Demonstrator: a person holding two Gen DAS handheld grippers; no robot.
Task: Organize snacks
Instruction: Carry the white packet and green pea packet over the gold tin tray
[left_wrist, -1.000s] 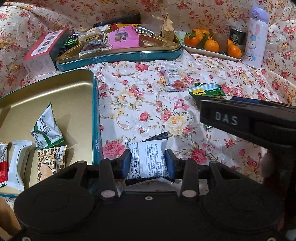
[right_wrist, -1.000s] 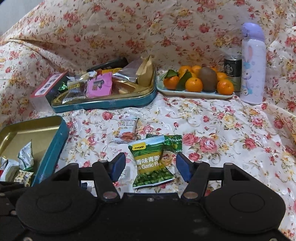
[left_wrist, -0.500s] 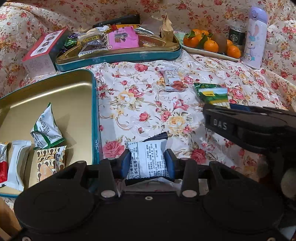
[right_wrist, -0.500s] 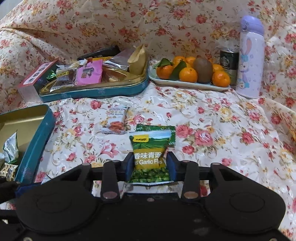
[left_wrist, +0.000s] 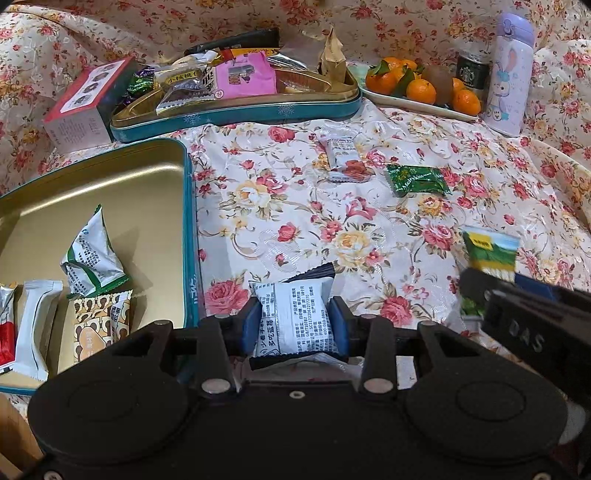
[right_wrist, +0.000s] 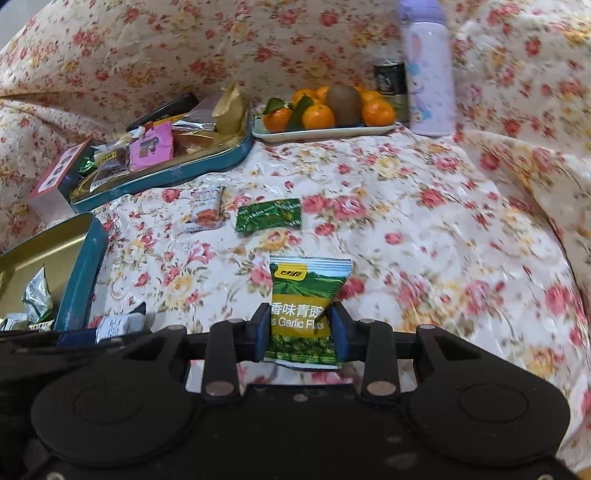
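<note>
My left gripper (left_wrist: 294, 325) is shut on a white snack packet with black print (left_wrist: 295, 317), held just right of the gold tin with teal walls (left_wrist: 190, 236). Several wrapped snacks (left_wrist: 94, 258) lie in that tin. My right gripper (right_wrist: 298, 332) is shut on a green garlic pea packet (right_wrist: 304, 295) and holds it above the floral cloth; the packet also shows in the left wrist view (left_wrist: 489, 251). A dark green candy packet (right_wrist: 269, 215) and a small white snack bar (right_wrist: 205, 208) lie loose on the cloth.
A second teal tin (left_wrist: 236, 110) piled with snacks stands at the back, a red-topped box (left_wrist: 86, 99) to its left. A plate of oranges and a kiwi (right_wrist: 325, 110), a dark can (right_wrist: 389, 79) and a lilac bottle (right_wrist: 428, 70) stand back right.
My right gripper shut on the green pea packet, lifted it off the cloth and drew it back, uncovering the dark green candy packet. My left gripper kept its hold and barely moved.
</note>
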